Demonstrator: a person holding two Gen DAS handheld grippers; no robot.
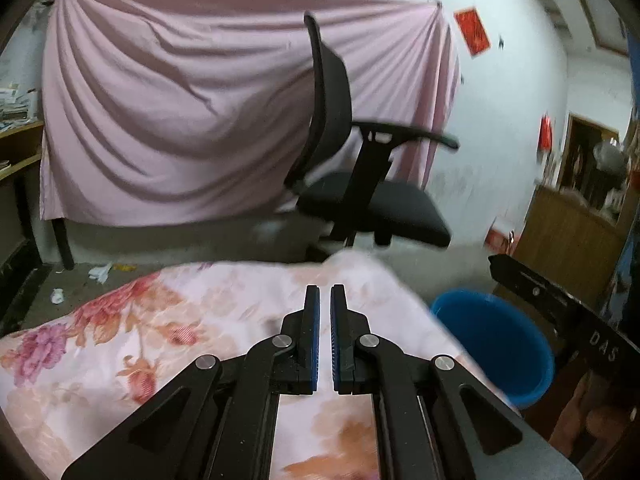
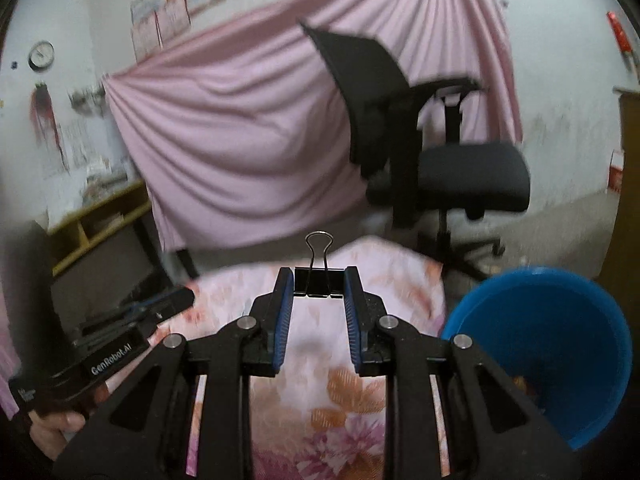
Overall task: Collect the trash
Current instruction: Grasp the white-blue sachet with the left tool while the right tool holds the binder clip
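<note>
My right gripper [image 2: 319, 280] is shut on a black binder clip [image 2: 319, 282] with a wire loop handle, held above the floral tablecloth [image 2: 320, 400]. A blue bucket [image 2: 548, 344] stands just right of the table; it also shows in the left wrist view [image 1: 500, 340]. My left gripper [image 1: 324, 294] is shut with nothing between its pads, above the floral tablecloth [image 1: 160, 340]. The left gripper's body appears at the left of the right wrist view [image 2: 132, 332], and the right gripper's body at the right of the left wrist view [image 1: 560, 308].
A black office chair [image 1: 360, 168] stands beyond the table, in front of a hanging pink sheet [image 1: 180, 100]. Paper scraps [image 1: 100, 274] lie on the floor at the left. A wooden cabinet [image 1: 568, 236] is at the right, shelves [image 2: 100, 224] at the left.
</note>
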